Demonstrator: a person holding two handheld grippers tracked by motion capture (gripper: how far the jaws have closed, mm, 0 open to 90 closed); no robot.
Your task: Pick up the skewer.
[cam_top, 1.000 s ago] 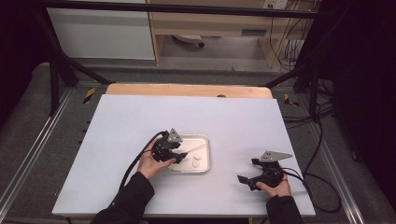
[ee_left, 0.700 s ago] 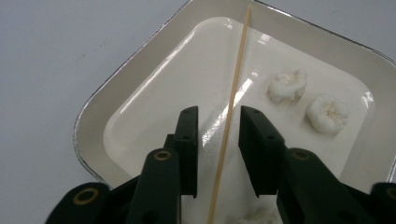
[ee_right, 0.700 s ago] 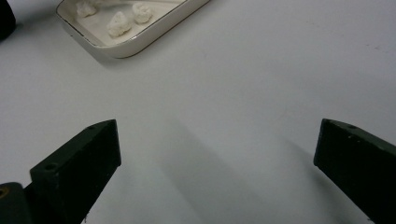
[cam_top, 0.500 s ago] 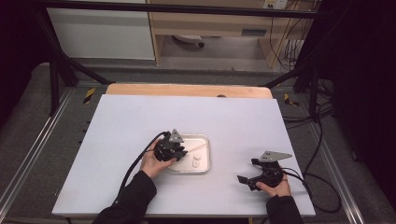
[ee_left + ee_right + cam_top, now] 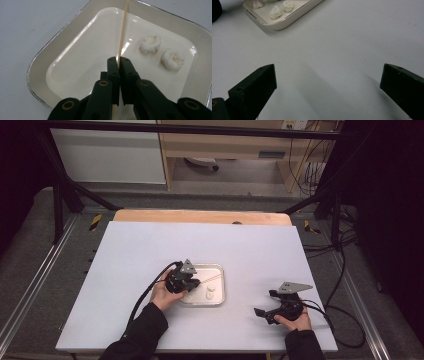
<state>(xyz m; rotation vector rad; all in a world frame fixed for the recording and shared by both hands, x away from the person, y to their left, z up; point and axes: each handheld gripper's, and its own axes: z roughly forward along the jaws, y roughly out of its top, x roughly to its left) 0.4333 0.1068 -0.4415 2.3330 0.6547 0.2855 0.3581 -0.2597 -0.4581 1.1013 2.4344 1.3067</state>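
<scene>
While the left claw (image 5: 118, 65) has just been closing and now pinches a thin wooden stick (image 5: 123, 32) over the shallow tray (image 5: 220, 270), the right claw (image 5: 328, 85) hangs spread wide above the bare white counter (image 5: 150, 245). Grey floor and dark frame rails surround the counter.

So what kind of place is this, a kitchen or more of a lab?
Likely a lab or test bench, not a kitchen: a bare white table framed by metal rails, loose cables beside it, and one small tray.
</scene>
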